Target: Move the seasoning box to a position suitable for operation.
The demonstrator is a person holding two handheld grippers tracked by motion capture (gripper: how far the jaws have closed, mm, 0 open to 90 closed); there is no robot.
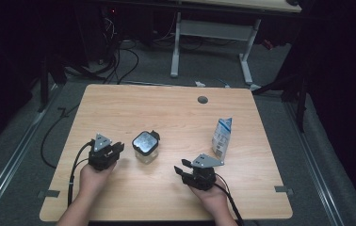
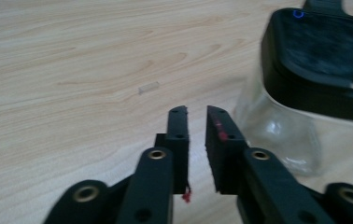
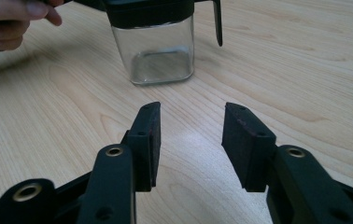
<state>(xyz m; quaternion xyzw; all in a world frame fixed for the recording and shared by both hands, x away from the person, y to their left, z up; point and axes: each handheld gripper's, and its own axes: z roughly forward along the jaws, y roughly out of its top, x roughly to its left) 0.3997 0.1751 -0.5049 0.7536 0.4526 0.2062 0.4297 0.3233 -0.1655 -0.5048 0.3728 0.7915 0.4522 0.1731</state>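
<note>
Jar: a square clear glass jar with a black hinged lid [image 1: 145, 146] stands upright near the middle of the table, between the two grippers, its long axis vertical and its mouth capped and facing straight up.
Lid: the black lid sits flat on the jar; in the high view its small tab sticks out toward 1 o'clock, away from the person.
Left gripper: the black two-jaw left gripper [image 1: 116, 149] is at 9 o'clock of the jar, just beside it, pointing toward 3 o'clock at the glass.
Left jaws: in the left gripper view the left gripper [image 2: 197, 122] has its pads drawn nearly together, a thin slit between them, nothing in it. The jar [image 2: 282, 130] lies just off to the right of the tips, apart from them.
Right gripper: the black two-jaw right gripper [image 1: 183, 168] sits at 4 o'clock of the jar, a bit farther off, pointing toward 10 o'clock.
Right jaws: in the right gripper view the right gripper [image 3: 192, 126] stands about half spread, bare wood between the pads, and the jar [image 3: 158, 51] is ahead at 12 o'clock, well clear of the tips.
Carton: a small blue-and-white carton [image 1: 222, 136] stands upright at 3 o'clock of the jar, well apart.
Table: a light wooden table [image 1: 133, 106] carries everything.
</note>
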